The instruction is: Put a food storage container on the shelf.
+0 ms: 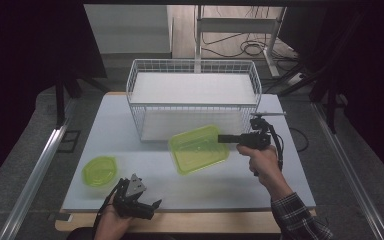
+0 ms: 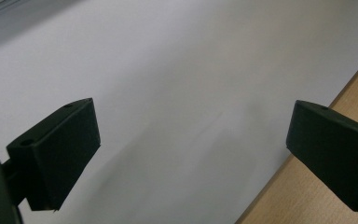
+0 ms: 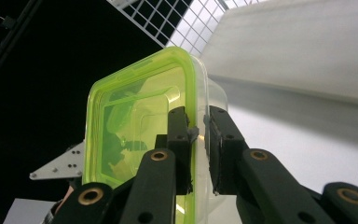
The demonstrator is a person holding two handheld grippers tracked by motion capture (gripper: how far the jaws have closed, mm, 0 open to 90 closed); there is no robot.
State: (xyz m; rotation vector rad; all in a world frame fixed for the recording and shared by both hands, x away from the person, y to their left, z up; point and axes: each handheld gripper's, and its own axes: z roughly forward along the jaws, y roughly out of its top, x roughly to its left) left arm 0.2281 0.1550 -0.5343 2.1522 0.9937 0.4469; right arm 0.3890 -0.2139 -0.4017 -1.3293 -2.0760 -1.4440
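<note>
We see the right gripper point(image 1: 223, 138) at about 3 o'clock on the worktop point(image 1: 260, 180), pointing toward 9 o'clock, its jaws closed down on the edge of the green-lidded container point(image 1: 199, 149). In the right gripper view the right gripper point(image 3: 198, 140) has one jaw on the lid side and the other on the clear tub side, with the rim pinched between them. In the high view the container sits near the middle of the worktop, tilted, just in front of the white wire basket point(image 1: 193, 67), which stands at 12 o'clock. We cannot tell whether the container's low edge touches the worktop.

The left gripper point(image 1: 152, 205) lies at about 7 o'clock, at the near edge of the worktop, held in the person's left hand point(image 1: 111, 222) and pointing toward 3 o'clock. In the left gripper view its jaws stand wide apart with nothing between them, over bare white surface and the wooden edge point(image 2: 354, 93) of the worktop.

A small round green container point(image 1: 99, 171) rests on the worktop at 8 o'clock, near the left gripper but apart from it, and well apart from the held container. The person's right hand point(image 1: 262, 162) wraps the right gripper's handle, a plaid sleeve point(image 1: 297, 220) behind it.
</note>
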